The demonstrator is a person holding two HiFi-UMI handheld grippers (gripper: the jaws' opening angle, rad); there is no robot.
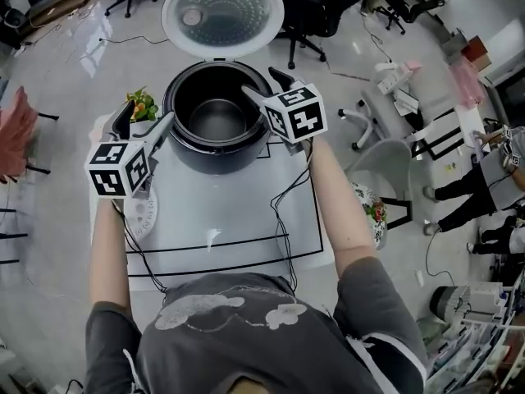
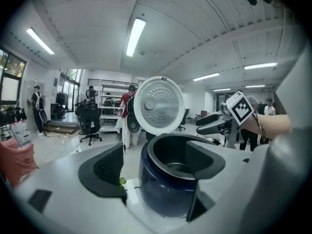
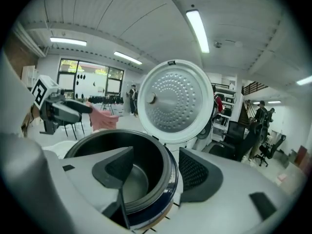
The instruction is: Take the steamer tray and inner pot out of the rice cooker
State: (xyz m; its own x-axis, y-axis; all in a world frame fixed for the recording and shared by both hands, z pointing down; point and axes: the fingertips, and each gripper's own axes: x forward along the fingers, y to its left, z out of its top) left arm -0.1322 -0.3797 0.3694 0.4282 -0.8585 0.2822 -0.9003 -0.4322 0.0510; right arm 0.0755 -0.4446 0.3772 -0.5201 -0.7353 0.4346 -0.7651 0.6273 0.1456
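Your forearms stretched forward over the bench (image 1: 234,216), left tool (image 1: 146,120) wide astride the cooker (image 1: 215,161) wall, right tool (image 1: 267,86) wide astride the opposite wall, pot (image 1: 217,120) inside.

Left gripper (image 1: 146,126) hides pt of plant (image 1: 141,105), white disc (image 1: 141,214).

White table with a rice cooker and two small things.
The table (image 1: 230,212) has a white top marked with black lines. The rice cooker (image 1: 221,161) stands at its far middle, lid up. A small green plant (image 1: 141,105) sits just left of it. A white round piece (image 1: 144,213), partly hidden, lies near the left edge.
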